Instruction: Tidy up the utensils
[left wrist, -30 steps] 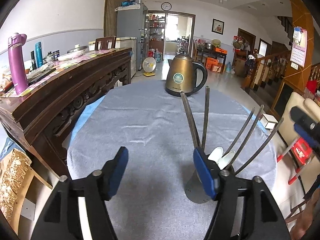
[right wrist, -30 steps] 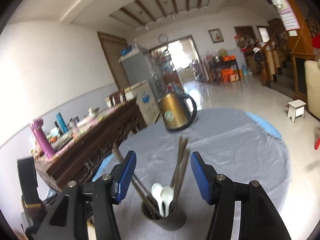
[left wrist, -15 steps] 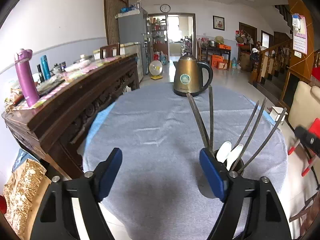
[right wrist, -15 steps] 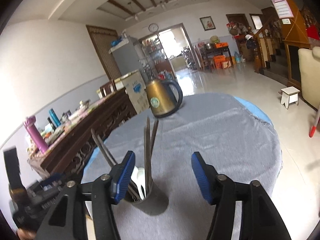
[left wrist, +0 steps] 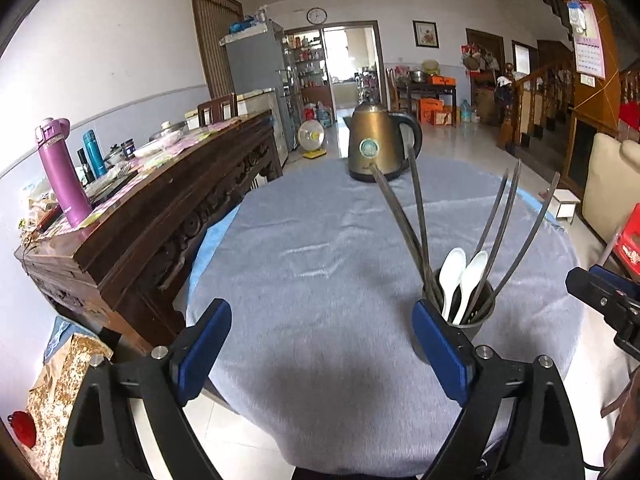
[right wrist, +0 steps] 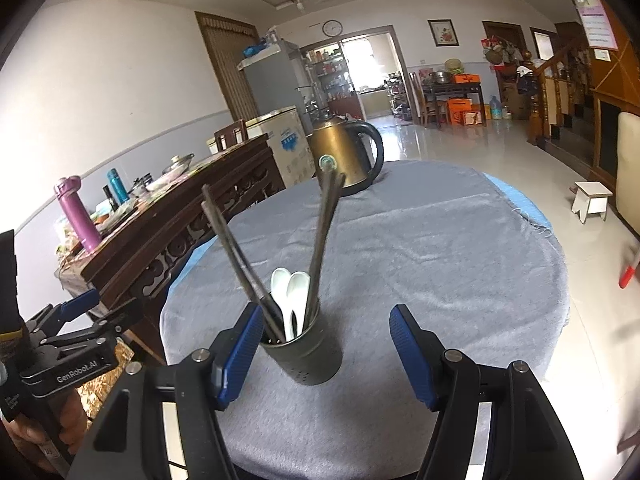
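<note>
Gray tablecloth (right wrist: 440,264): dark cup (right wrist: 306,352) holding chopsticks (right wrist: 324,232), white spoons (right wrist: 290,292).

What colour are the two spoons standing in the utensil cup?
White; the spoons show best in the right wrist view, inside the dark cup.

both cameras sit low at the near edge of the desk (left wrist: 320,240), looking across it towards the kettle (left wrist: 376,148) and far doorway. the left view stands left of the cup (left wrist: 464,312), the right view close behind it; both share cup, kettle and sideboard (right wrist: 192,216).
</note>
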`<action>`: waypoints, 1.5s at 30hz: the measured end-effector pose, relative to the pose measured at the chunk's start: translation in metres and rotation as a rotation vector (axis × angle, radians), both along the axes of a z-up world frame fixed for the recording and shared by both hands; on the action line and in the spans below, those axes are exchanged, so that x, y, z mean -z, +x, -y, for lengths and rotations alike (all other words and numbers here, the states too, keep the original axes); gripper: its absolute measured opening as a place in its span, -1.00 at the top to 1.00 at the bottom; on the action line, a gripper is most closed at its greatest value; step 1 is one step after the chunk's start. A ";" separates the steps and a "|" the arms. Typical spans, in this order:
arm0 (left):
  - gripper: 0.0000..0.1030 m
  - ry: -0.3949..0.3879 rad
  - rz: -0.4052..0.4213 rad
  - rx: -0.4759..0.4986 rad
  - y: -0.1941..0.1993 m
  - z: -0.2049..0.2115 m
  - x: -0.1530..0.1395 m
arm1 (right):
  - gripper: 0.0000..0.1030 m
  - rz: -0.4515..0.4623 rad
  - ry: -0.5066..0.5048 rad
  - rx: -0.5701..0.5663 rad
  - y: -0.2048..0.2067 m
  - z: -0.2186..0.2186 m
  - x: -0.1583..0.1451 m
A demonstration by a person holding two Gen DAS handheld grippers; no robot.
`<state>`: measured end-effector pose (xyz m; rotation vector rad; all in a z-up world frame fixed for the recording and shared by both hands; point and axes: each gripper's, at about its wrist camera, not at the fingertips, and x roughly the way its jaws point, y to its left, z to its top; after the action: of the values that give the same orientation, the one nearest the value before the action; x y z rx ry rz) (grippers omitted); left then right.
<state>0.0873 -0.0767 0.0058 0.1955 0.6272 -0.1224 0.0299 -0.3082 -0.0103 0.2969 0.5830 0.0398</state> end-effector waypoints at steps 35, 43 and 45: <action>-0.78 -0.048 -0.030 -0.090 -0.018 -0.019 -0.010 | -0.35 -0.040 -0.121 0.045 -0.022 -0.036 -0.010; -0.78 -0.040 -0.049 -0.099 -0.015 -0.018 -0.006 | -0.35 -0.037 -0.204 0.070 -0.026 -0.043 -0.016; -0.78 -0.035 -0.051 -0.095 -0.014 -0.017 -0.005 | -0.35 -0.038 -0.218 0.073 -0.027 -0.044 -0.016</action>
<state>0.0731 -0.0601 0.0103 0.1290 0.6835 -0.0472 0.0029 -0.2642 0.0060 0.1071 0.6077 -0.0998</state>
